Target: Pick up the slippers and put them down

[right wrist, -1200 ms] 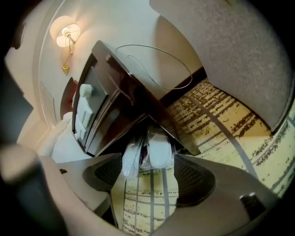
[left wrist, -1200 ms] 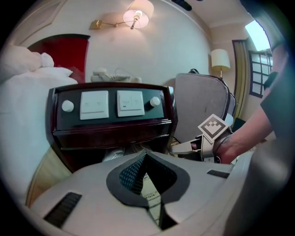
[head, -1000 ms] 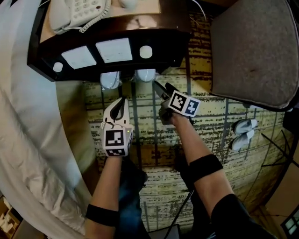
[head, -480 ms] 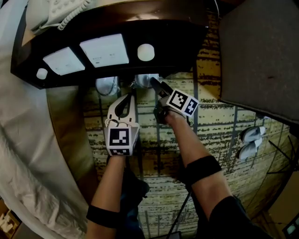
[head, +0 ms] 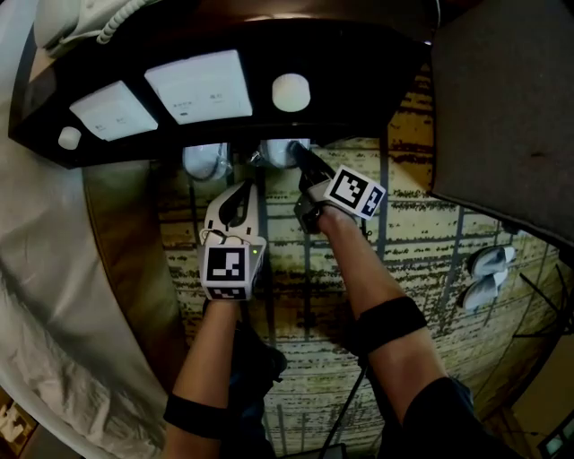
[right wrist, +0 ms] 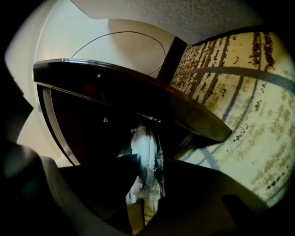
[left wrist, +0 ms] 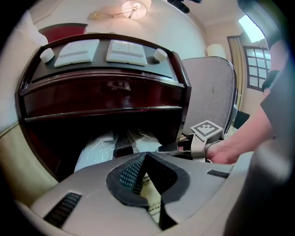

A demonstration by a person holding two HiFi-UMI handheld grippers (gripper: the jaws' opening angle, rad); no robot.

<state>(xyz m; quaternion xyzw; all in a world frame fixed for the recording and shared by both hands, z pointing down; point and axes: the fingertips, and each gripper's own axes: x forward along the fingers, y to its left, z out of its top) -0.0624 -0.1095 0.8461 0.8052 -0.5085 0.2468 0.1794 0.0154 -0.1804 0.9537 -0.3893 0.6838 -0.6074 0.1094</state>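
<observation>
Two white slippers in clear plastic wrap lie under the dark nightstand (head: 224, 54): the left one (head: 204, 161) and the right one (head: 278, 151). My right gripper (head: 294, 152) reaches under the nightstand's edge. Its jaws have just been closing, and the right slipper (right wrist: 146, 152) now stands edge-on between them, pressed from both sides. My white left gripper (head: 242, 186) is shut and empty, hovering just short of the gap between the two slippers. In the left gripper view both wrapped slippers (left wrist: 97, 150) lie ahead of the shut jaws (left wrist: 143, 159).
A grey armchair (head: 511, 108) stands at the right. Another pair of slippers (head: 489, 273) lies on the patterned carpet (head: 421, 233) beside it. White bedding (head: 54, 296) fills the left side. A telephone (head: 81, 18) sits on the nightstand.
Both grippers have sunk and moved in toward the nightstand. The right gripper's tips have slid under its edge onto the right slipper.
</observation>
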